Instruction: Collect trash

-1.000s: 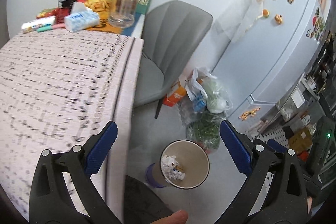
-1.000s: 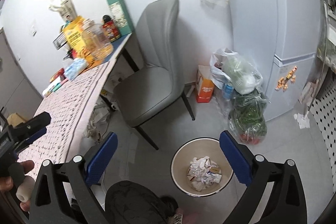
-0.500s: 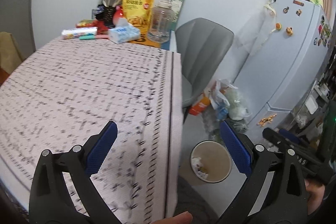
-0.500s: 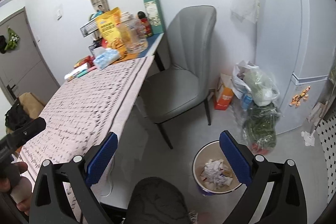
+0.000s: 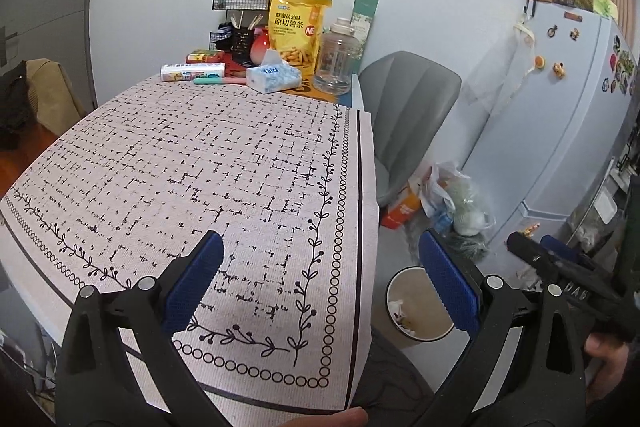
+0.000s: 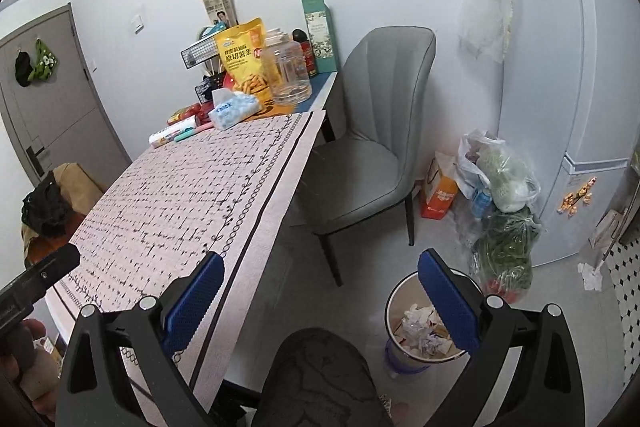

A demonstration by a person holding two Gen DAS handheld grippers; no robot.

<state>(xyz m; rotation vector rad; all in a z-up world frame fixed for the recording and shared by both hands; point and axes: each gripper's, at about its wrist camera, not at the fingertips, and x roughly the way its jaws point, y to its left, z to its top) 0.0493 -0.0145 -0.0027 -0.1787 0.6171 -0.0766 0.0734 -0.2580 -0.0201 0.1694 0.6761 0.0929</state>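
A round trash bin [image 6: 420,331] stands on the floor right of the table, with crumpled paper [image 6: 418,329] inside; it also shows in the left wrist view [image 5: 416,307]. My left gripper [image 5: 320,283] is open and empty, held above the near right corner of the table's patterned cloth [image 5: 200,167]. My right gripper [image 6: 320,299] is open and empty, held above the floor between the table edge and the bin. I see no loose trash on the cloth.
At the table's far end stand a yellow snack bag [image 5: 298,31], a clear jar [image 5: 336,63], a tissue pack [image 5: 272,75] and a green box [image 5: 364,23]. A grey chair [image 6: 372,147], plastic bags [image 6: 500,187] and a fridge [image 6: 560,67] stand to the right.
Both grippers have lifted and swung left from over the bin toward the table. The left view now faces the tablecloth; the bin sits at its lower right.
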